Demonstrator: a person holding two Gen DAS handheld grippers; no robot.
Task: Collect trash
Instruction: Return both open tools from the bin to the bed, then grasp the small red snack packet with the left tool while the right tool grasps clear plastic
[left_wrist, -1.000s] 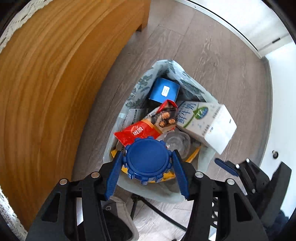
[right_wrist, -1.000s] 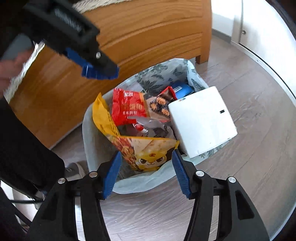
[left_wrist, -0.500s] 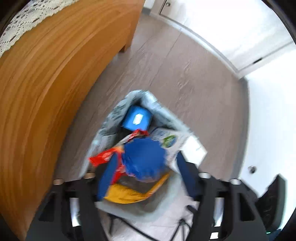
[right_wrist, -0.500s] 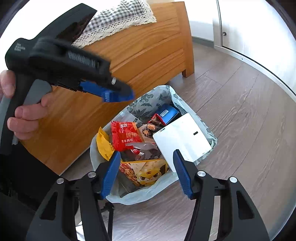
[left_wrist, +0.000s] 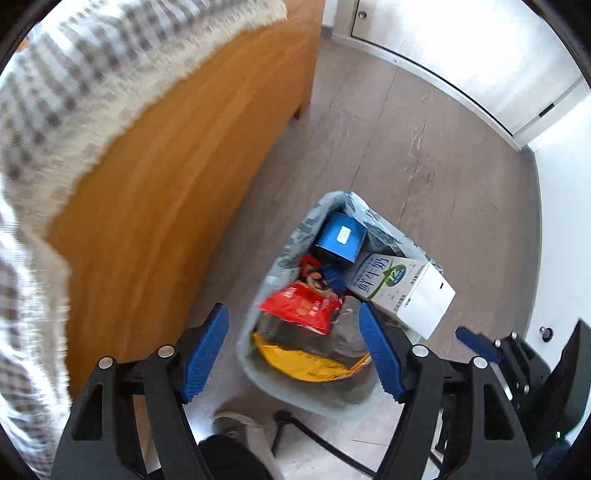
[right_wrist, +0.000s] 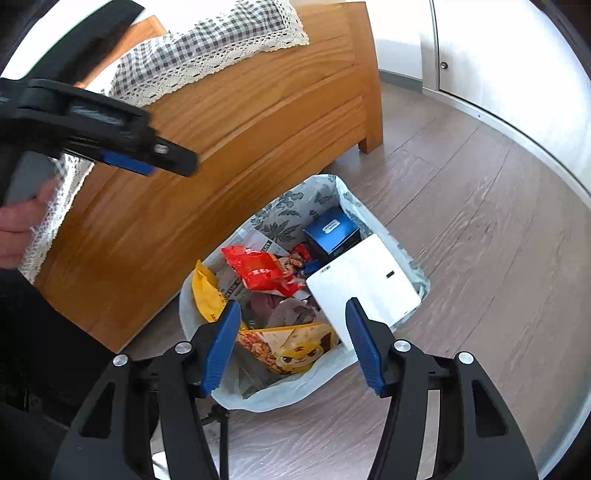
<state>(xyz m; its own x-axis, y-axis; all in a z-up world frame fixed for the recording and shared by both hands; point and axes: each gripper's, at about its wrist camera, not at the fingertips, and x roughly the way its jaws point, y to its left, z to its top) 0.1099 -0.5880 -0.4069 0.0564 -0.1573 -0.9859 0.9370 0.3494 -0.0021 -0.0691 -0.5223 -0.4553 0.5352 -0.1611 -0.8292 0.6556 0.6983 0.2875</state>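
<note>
Wood floor by the bed, trash bag (left_wrist: 332, 391) stuffed: milk carton (left_wrist: 402, 291), blue box (left_wrist: 341, 238), wrappers. Your left claw (left_wrist: 293, 352) and right claw (right_wrist: 293, 345) hang above it, both wide and empty. Go find the next piece, and drop low so nothing spills.

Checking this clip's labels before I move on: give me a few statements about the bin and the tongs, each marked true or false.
1. The left tongs are open and hold nothing. True.
2. The trash bin stands on the table. False: it stands on the wood floor beside the wooden bed frame.
3. A blue box lies in the bin. True.
4. The right tongs grip the white carton. False: they are open and empty above the bin.
5. The bin holds only paper. False: there is also a red snack wrapper.
</note>
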